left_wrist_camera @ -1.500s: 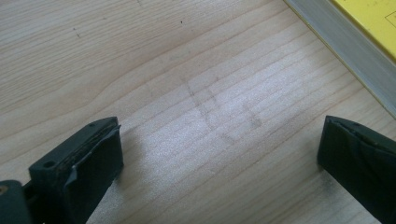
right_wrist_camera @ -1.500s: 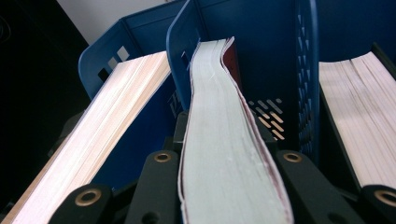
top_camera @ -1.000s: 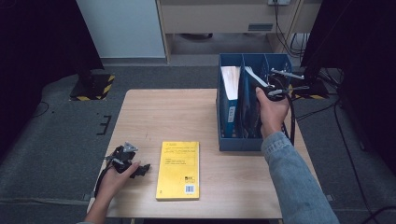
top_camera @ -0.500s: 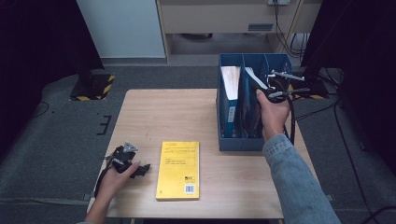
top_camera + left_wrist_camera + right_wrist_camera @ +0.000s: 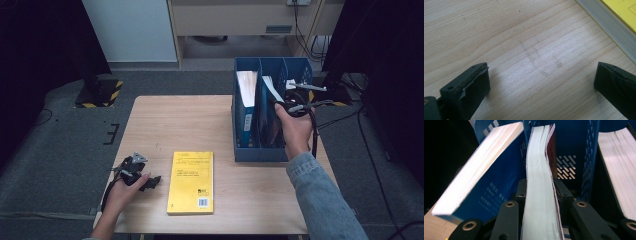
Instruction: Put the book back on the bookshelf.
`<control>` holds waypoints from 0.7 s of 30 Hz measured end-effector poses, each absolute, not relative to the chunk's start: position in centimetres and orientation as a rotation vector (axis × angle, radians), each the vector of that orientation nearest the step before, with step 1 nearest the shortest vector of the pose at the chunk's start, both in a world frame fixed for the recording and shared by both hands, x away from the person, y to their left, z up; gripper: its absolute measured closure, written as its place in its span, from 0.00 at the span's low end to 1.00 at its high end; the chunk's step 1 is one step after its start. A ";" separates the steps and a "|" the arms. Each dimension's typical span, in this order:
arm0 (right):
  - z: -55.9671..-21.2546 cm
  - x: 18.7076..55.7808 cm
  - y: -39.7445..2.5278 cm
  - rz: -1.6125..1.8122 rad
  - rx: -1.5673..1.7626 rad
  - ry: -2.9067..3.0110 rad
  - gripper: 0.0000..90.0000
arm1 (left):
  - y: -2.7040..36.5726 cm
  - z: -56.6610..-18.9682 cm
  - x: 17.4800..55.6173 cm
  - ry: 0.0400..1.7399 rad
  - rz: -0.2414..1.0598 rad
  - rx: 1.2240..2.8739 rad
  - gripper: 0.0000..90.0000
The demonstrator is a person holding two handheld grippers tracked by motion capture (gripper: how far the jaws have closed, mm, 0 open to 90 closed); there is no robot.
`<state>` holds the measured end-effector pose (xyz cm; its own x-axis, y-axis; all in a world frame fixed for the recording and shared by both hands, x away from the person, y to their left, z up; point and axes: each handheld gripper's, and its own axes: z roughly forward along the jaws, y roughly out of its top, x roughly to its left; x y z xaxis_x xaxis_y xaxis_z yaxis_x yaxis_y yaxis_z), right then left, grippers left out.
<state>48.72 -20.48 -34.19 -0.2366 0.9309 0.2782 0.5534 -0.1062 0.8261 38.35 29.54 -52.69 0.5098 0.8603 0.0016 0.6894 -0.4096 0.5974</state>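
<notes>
A yellow book [image 5: 191, 182] lies flat near the table's front edge, and its corner shows in the left gripper view [image 5: 621, 10]. My left gripper [image 5: 150, 181] rests on the table just left of it, open, with bare wood between its jaws [image 5: 541, 77]. A blue file rack [image 5: 260, 152] stands at the right of the table. My right gripper [image 5: 282, 106] is over its middle compartment, shut on the page edge of a red-covered book [image 5: 539, 170] that stands upright in there [image 5: 270, 90].
A blue-covered book [image 5: 499, 185] leans in the rack's left compartment [image 5: 246, 105]. Another book [image 5: 619, 165] stands in the right compartment. Cables [image 5: 315, 135] trail from the right gripper past the table's right edge. Dark floor surrounds the table.
My right gripper and the red-covered book have sunk slightly in the rack. The left gripper has not moved.
</notes>
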 end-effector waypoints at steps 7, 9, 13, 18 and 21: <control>-34.6 47.8 -20.4 1.302 1.638 1.802 0.76 | 29.5 -52.7 38.3 1.263 0.421 2.221 0.00; -34.6 47.7 -20.3 1.308 1.639 1.801 0.76 | 29.5 -52.7 38.3 1.261 0.420 2.223 0.00; -34.8 47.5 -20.3 1.317 1.631 1.794 0.75 | 29.5 -52.7 38.3 1.261 0.419 2.223 0.00; -34.9 47.2 -20.2 1.332 1.628 1.795 0.72 | 29.5 -52.7 38.3 1.261 0.419 2.224 0.00; -34.9 47.2 -20.2 1.332 1.628 1.796 0.71 | 29.5 -52.7 38.3 1.260 0.419 2.224 0.00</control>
<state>47.22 -20.19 -34.87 -0.2618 0.9143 0.3089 0.5608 -0.1164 0.8197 38.33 29.52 -52.67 0.5133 0.8582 0.0027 0.6887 -0.4138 0.5954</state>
